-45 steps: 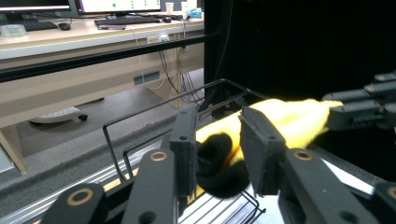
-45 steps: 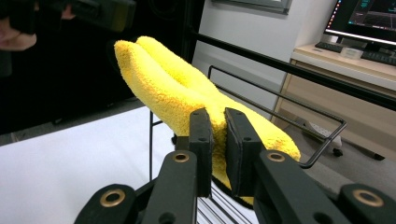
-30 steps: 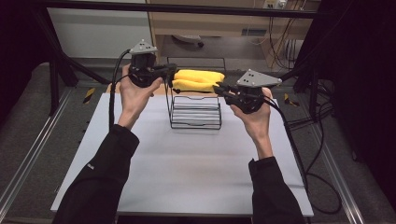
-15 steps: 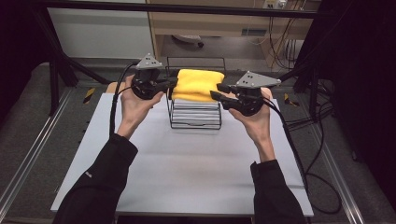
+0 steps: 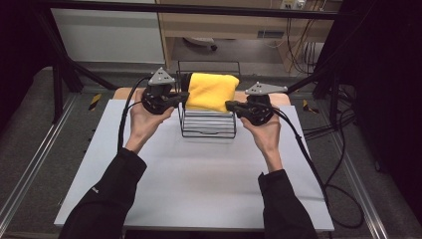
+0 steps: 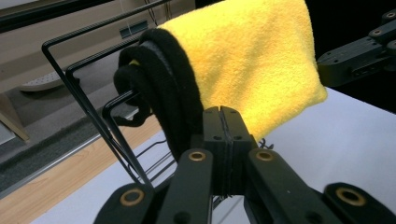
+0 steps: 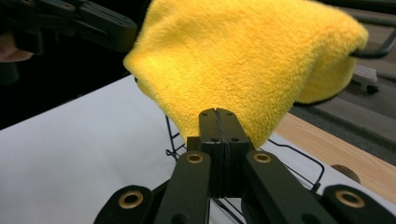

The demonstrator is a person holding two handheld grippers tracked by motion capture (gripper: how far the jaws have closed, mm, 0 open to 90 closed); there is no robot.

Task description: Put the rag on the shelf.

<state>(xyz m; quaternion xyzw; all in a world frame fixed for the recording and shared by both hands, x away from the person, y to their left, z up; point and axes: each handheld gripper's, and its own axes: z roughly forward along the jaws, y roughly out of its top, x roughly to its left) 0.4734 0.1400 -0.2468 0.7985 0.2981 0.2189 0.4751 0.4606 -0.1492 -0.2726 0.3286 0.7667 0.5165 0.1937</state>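
Tongs both pressed together: left tongs (image 5: 183, 96) pinched the yellow cloth (image 5: 211, 91) at its left edge, right tongs (image 5: 230, 105) at its right edge, center-upper frame in the high view. Cloth was draped over the black wire rack (image 5: 207, 125), beside dark towels (image 6: 159, 88) already hung there. Rack stood at the far middle of the white counter (image 5: 199, 184). Best handling, as judged: lower both sides evenly, keep the cloth taut, release together once it hangs centered on the bar.
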